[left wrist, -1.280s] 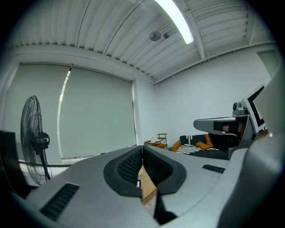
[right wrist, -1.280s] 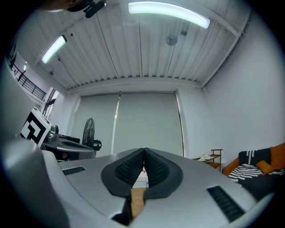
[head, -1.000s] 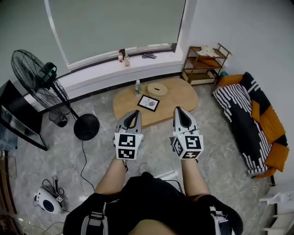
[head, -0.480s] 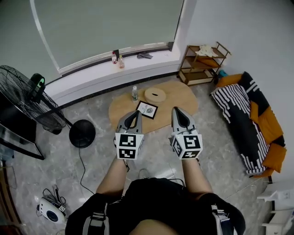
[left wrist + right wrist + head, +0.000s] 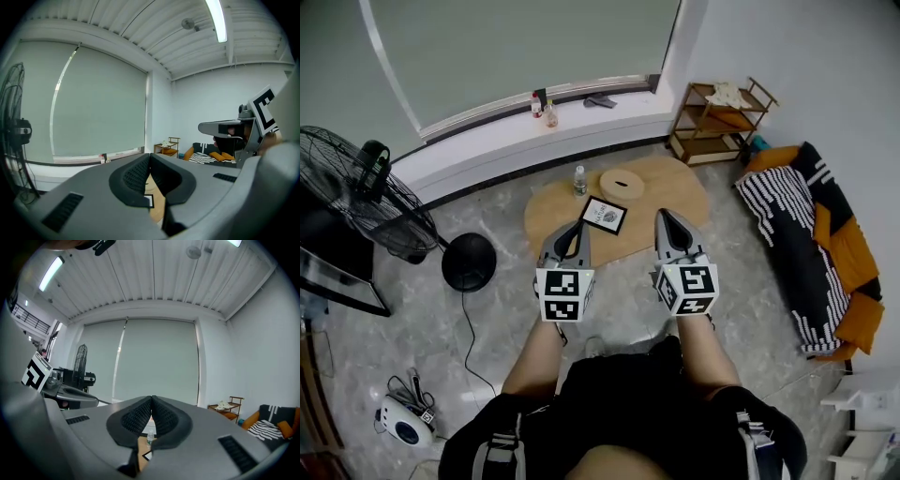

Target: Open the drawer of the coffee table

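head view, left to right: fan (image 5: 364,192) at my 10 o'clock; my left gripper (image 5: 573,230), jaws clenched on nothing; coffee table (image 5: 675,197) at 12 o'clock, on the floor beyond both tips, untouched; my right gripper (image 5: 665,217), clenched, empty; sofa (image 5: 811,244) at 2 o'clock.

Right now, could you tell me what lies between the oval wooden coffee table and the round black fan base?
Only bare grey floor separates them, in the head view.
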### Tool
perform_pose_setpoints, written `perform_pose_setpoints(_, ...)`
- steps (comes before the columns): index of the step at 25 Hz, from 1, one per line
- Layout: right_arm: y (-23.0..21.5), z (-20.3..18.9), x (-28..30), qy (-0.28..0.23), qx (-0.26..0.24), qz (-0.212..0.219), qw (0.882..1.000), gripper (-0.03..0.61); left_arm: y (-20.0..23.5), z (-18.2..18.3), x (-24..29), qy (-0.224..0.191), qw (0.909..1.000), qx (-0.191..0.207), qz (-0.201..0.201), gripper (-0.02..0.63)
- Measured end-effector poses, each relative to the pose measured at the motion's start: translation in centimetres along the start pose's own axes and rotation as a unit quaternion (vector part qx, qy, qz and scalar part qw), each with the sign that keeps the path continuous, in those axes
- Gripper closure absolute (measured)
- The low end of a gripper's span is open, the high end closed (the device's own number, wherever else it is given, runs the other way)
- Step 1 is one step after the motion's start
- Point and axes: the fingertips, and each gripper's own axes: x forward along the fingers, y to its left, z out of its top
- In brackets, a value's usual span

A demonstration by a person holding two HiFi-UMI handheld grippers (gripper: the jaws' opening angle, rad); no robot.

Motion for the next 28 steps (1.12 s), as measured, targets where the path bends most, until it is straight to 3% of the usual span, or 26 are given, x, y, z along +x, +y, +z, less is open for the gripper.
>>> perform_pose_setpoints(12, 0.1, -0.6, 3.6, -0.011, 0.007, 0.093, 0.996, 0.563, 1.5, -0.3, -0.1, 0.010, 0.9953, 0.001, 0.096, 0.592)
perform_pose_setpoints(21, -7.0, -2.7, 4.3, -0.006, 0.027, 0.125, 0.992, 0.563, -2.4, -0.3, 3.3, 0.024, 0.9877, -0.010, 0.154, 0.592)
perform_pose_setpoints(28, -11.5, -6.4, 5.1, 0.012, 0.034, 0.168, 0.985, 0.563, -5.9, -2.5, 6.5, 0.043, 0.9825, -0.022, 0.180, 0.592)
